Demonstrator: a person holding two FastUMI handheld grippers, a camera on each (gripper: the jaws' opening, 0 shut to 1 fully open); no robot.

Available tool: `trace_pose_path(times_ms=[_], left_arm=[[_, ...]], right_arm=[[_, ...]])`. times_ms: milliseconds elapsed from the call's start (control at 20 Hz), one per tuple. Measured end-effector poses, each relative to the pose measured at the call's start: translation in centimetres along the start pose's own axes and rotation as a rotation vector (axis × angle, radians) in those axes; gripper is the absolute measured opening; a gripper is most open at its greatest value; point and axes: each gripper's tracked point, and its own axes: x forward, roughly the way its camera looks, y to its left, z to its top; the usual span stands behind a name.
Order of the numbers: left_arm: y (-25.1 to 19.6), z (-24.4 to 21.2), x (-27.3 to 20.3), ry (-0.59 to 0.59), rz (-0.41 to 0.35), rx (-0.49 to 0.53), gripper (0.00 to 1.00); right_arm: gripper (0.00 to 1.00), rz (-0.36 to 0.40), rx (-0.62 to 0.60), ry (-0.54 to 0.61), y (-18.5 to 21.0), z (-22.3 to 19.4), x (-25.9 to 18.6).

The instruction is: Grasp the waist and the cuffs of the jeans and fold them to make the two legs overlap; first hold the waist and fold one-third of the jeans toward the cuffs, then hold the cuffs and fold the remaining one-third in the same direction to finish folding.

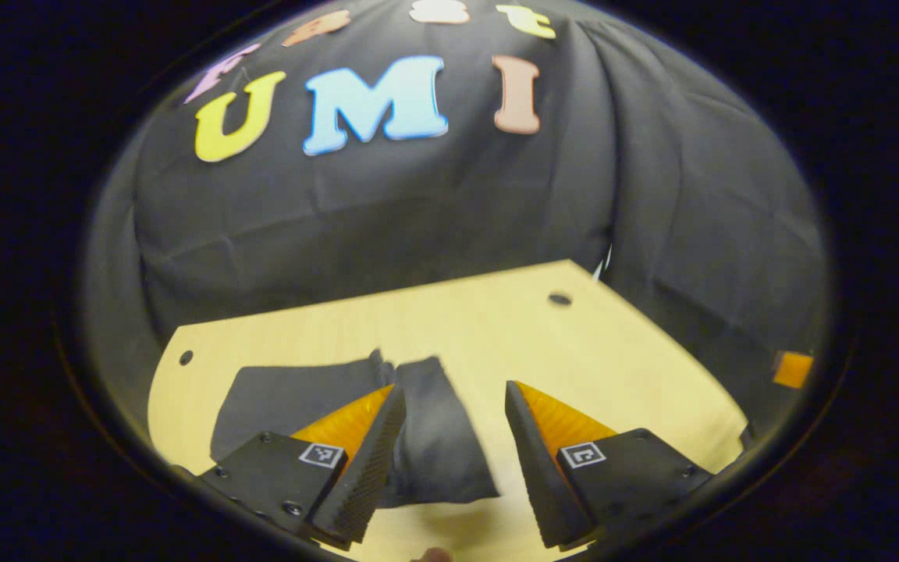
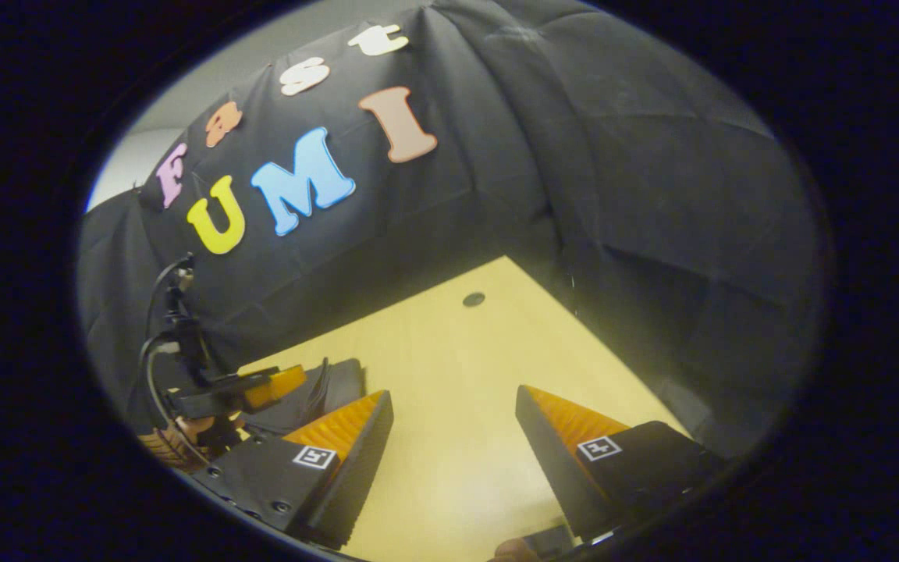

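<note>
We see both grippers, left [image 1: 456, 398] and right [image 2: 454, 406], spread apart above the table [image 1: 496, 328]; folded jeans [image 1: 434, 437] lie free.

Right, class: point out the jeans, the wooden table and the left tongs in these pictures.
jeans [image 1: 434, 437]: left gripper view, on the dark cloth between the fingers.
wooden table [image 1: 496, 328]: left gripper view, bare top.
left tongs [image 1: 449, 406]: left gripper view, midway between its fingertips.
</note>
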Motion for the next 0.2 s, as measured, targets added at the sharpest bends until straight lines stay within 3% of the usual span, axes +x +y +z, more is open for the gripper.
trace_pose_path(times_ms=[100, 200], left_arm=[[-4.1, 4.1, -2.5, -0.228, 0.030, -0.048, 0.86], [-7.4, 6.7, -4.4, -0.466, 0.135, -0.029, 0.90]], right_arm=[[0.95, 0.037, -0.126, -0.112, -3.4, 2.7, 0.7], [0.95, 0.058, -0.243, -0.195, -6.8, 4.4, 1.7]])
